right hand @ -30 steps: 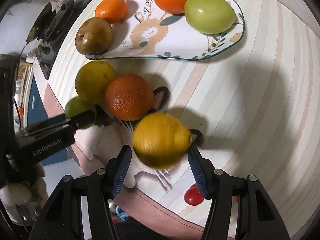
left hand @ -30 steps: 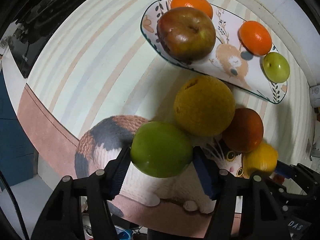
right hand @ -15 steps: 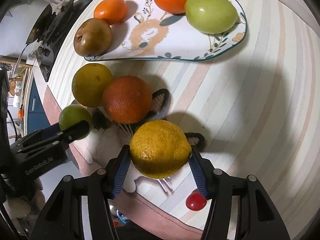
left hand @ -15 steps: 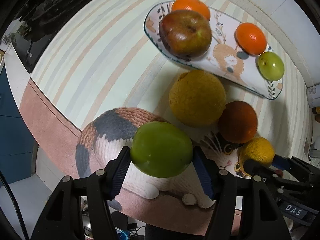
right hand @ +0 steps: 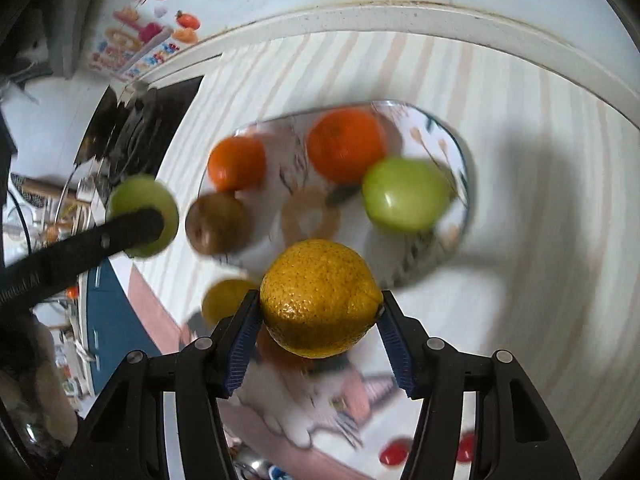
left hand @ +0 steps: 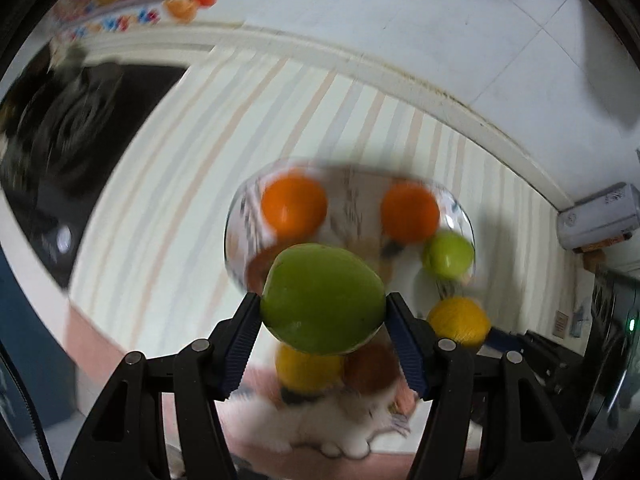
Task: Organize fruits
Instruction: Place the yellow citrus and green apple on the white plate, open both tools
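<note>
Right now both grippers are loaded and lifted clear of the table. The left gripper [left hand: 322, 312] has its jaws closed on a green fruit [left hand: 322, 298], pads pressing on its widest part from either side. The right gripper [right hand: 320, 312] is clamped the same way on a lemon [right hand: 320, 298], held across its middle with the pointed ends left free.

Both look firm and fairly light, I'd say. The green fruit's skin is smooth and glossy, so it could slip if the squeeze eases; the lemon's pebbled rind should give the ribbed pads better bite. Neither seems fragile, though a hard drop would likely bruise them (gripping at the broadest point, as now, looks like the sensible hold).

Below the held fruit, a cat-shaped mat [left hand: 328, 428] lies on the striped table [right hand: 540, 160], and on it sit a yellow citrus [left hand: 306, 366] and a darker orange [left hand: 372, 368], touching each other. Two small red things [right hand: 394, 452] lie near the table's front edge; too blurred to name.

Further off is the oval plate [right hand: 456, 148]. It holds two tangerines [right hand: 346, 144], a smaller green fruit [right hand: 404, 194] just beside one of them, and a brown fruit [right hand: 218, 222] at the left end. Its middle is bare, so there looks to be room for more.
</note>
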Demonstrator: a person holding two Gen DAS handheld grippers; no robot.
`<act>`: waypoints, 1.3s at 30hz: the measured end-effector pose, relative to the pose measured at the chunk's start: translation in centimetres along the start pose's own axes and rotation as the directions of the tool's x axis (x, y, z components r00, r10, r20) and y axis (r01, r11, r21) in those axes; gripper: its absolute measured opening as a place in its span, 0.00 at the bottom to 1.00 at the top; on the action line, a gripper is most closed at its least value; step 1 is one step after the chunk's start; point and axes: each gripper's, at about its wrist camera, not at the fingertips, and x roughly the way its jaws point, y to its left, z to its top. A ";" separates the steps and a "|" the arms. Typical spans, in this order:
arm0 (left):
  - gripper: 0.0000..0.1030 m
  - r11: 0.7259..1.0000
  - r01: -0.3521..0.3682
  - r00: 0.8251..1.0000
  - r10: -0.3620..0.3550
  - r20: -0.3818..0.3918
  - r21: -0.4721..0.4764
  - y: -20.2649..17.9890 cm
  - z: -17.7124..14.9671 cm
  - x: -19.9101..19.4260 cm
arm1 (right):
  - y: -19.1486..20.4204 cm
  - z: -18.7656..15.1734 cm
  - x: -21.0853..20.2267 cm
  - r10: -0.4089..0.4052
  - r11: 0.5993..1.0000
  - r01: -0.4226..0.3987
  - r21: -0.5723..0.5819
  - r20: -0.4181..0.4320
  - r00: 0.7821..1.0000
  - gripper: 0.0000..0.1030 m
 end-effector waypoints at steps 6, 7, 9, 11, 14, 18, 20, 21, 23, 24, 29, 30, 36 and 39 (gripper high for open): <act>0.59 0.997 -0.021 0.993 0.030 -0.115 0.080 -1.1 6.2 4.1 | 1.6 3.6 3.1 -0.033 0.999 0.033 0.002 -0.019 0.999 0.59; 0.59 0.995 -0.020 0.990 0.033 -0.136 0.094 -1.3 7.0 4.9 | 1.9 4.1 3.7 -0.035 0.999 0.035 0.002 -0.031 0.999 0.59; 0.59 0.994 -0.016 0.985 0.035 -0.170 0.113 -1.9 8.0 6.4 | 2.0 4.3 4.6 -0.039 0.999 0.040 0.013 -0.048 0.998 0.59; 0.59 0.991 -0.004 0.976 0.032 -0.213 0.131 -2.4 8.8 7.8 | 2.0 4.7 5.5 -0.032 0.999 0.034 0.028 -0.072 0.997 0.59; 0.59 0.992 0.013 0.963 0.023 -0.269 0.129 -2.7 9.4 9.4 | 1.7 4.7 6.5 -0.026 0.998 0.031 0.046 -0.097 0.995 0.59; 0.59 0.993 0.032 0.953 0.005 -0.301 0.117 -2.9 10.2 10.5 | 1.6 4.9 7.7 -0.019 0.997 0.028 0.072 -0.124 0.992 0.59; 0.59 0.993 0.042 0.952 -0.007 -0.305 0.109 -3.0 10.4 10.6 | 1.3 4.8 8.0 -0.011 0.997 0.021 0.080 -0.134 0.991 0.59; 0.59 0.993 0.037 0.953 -0.002 -0.305 0.109 -3.0 10.5 10.6 | 1.2 4.8 8.1 -0.011 0.996 0.022 0.083 -0.133 0.991 0.59; 0.59 0.993 0.031 0.950 0.006 -0.312 0.113 -3.0 10.5 10.6 | 1.1 4.9 8.4 -0.005 0.996 0.018 0.092 -0.139 0.990 0.59; 0.59 0.993 0.029 0.949 0.009 -0.315 0.115 -3.0 10.5 10.7 | 1.1 4.9 8.4 -0.003 0.996 0.017 0.093 -0.142 0.990 0.59; 0.59 0.998 0.042 0.956 -0.025 -0.292 0.051 -2.0 10.3 9.8 | 0.4 4.9 7.7 0.021 0.992 -0.003 0.128 -0.146 0.989 0.80; 0.60 0.998 0.047 0.958 -0.036 -0.283 0.033 -1.5 10.1 9.5 | 0.5 4.8 7.4 0.023 0.992 -0.005 0.125 -0.142 0.990 0.81; 0.83 1.000 0.023 0.981 -0.025 -0.190 -0.016 0.7 8.2 6.6 | 0.1 4.2 4.6 -0.026 0.996 0.036 0.085 -0.116 0.993 0.90; 0.83 1.000 -0.021 0.991 0.018 -0.132 -0.021 1.9 6.3 4.7 | 0.1 3.6 2.8 -0.099 0.994 0.103 0.043 -0.089 0.991 0.90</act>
